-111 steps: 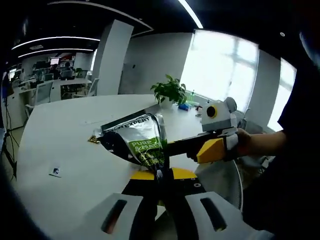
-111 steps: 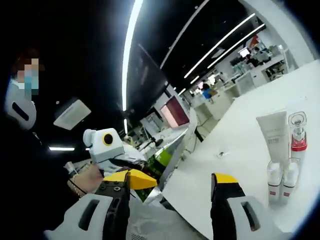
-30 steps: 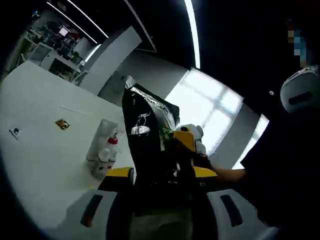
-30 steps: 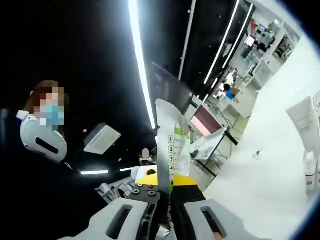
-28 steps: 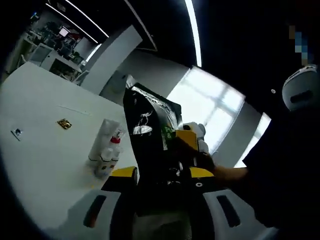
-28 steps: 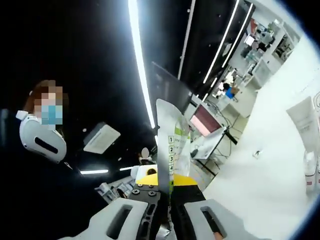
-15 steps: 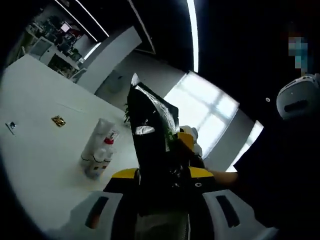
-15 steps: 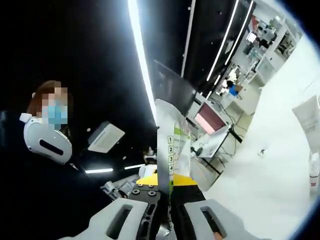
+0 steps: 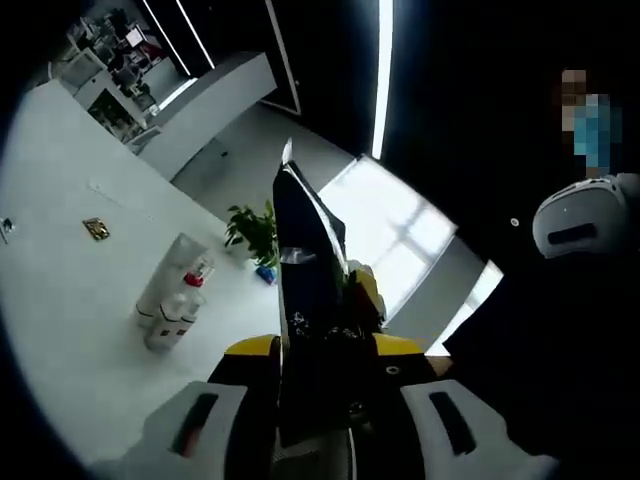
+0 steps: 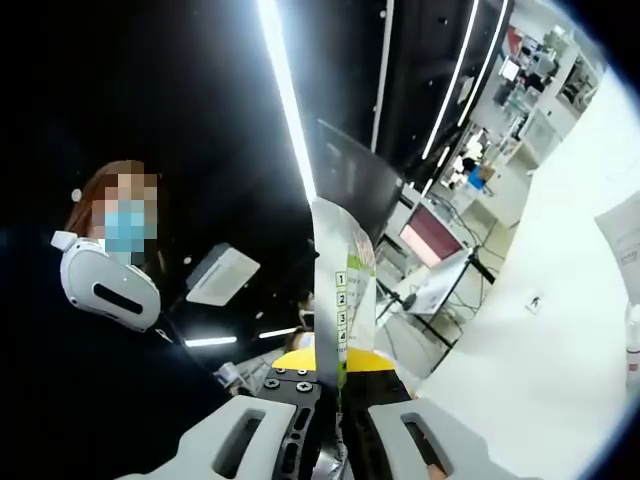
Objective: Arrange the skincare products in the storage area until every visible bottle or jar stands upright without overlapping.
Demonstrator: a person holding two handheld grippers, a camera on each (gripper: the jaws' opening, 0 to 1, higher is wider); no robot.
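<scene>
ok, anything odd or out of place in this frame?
Yes: both grippers are shut on one glossy black foil pouch, held in the air edge-on, rather than on a bottle. The left gripper and right gripper clamp it. The white tube and small bottles stand upright, close together, on the white table.

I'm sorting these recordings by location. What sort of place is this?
Probably an open-plan office. Rows of desks with monitors stand in the background, long strip lights run along a dark ceiling, and a large white table with a potted plant sits by big windows.
</scene>
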